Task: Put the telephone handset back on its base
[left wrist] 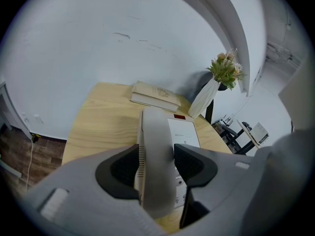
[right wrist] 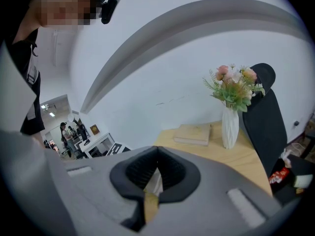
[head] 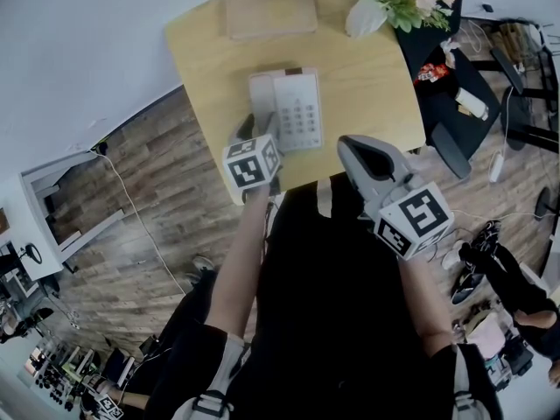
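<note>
Left gripper view looks along the left gripper (left wrist: 156, 170), whose jaws are clenched on the near end of the pale handset (left wrist: 156, 136), one dark pad pressed to each long side. The handset runs lengthwise away from the camera along the left side of the base (left wrist: 186, 137), just beside the keypad, so it is lined up with its cradle. Gripping it across the width at one end probably lets the person steer its length into the recess. Whether it is fully seated or a little above the cradle cannot be told from these pictures. The base sits near the front edge of the desk (left wrist: 96, 127), well clear of the book (left wrist: 153, 96) and the vase (left wrist: 204, 100) of flowers at the back, so nothing crowds the placement. In the head view the left forearm reaches straight forward from the body to the desk's near edge, with the gripper pointing at the phone. The right gripper (right wrist: 156, 173) has its jaws pressed together with nothing in them. It is held off to the right of the phone, close to the torso, likely just kept out of the way.
</note>
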Demonstrator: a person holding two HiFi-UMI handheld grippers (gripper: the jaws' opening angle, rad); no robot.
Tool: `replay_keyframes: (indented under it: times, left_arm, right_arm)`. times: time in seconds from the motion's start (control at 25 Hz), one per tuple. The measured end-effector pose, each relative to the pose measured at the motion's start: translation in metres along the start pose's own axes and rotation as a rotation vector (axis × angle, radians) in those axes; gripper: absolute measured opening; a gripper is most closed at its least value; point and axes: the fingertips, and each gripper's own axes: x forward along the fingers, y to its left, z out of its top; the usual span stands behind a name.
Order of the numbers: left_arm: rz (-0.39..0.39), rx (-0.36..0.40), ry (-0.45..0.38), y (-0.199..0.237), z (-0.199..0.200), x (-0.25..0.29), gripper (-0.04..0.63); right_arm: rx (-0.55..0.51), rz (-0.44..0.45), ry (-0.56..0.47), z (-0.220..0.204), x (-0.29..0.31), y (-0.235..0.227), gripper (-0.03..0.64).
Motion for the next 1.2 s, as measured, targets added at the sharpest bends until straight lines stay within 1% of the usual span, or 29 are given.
replay_keyframes:
  times: [0.16,0.56,0.8,1.2]
  left_arm:
    - [-0.006,0.003,-0.004,-0.002,0.0,-0.004,0.227]
    - [-0.005,0.037,-0.031,-0.009,-0.002,-0.024,0.224]
    - [0.01,0.054,-0.062,-0.021,-0.003,-0.043,0.195]
    - [0.058,0.049,-0.121,-0.053,0.002,-0.083,0.158]
  right_arm:
    - [-0.003,-0.002,-0.009,0.001,-0.003,0.001,0.0]
    - [-0.015,0.005,-0.045,0.0,-0.014,0.012,0.0]
    - [-0.035,0.038,-0.071,0.005,-0.027,0.013,0.0]
    - [-0.08,0.108,-0.089,0.017,-0.055,0.008,0.0]
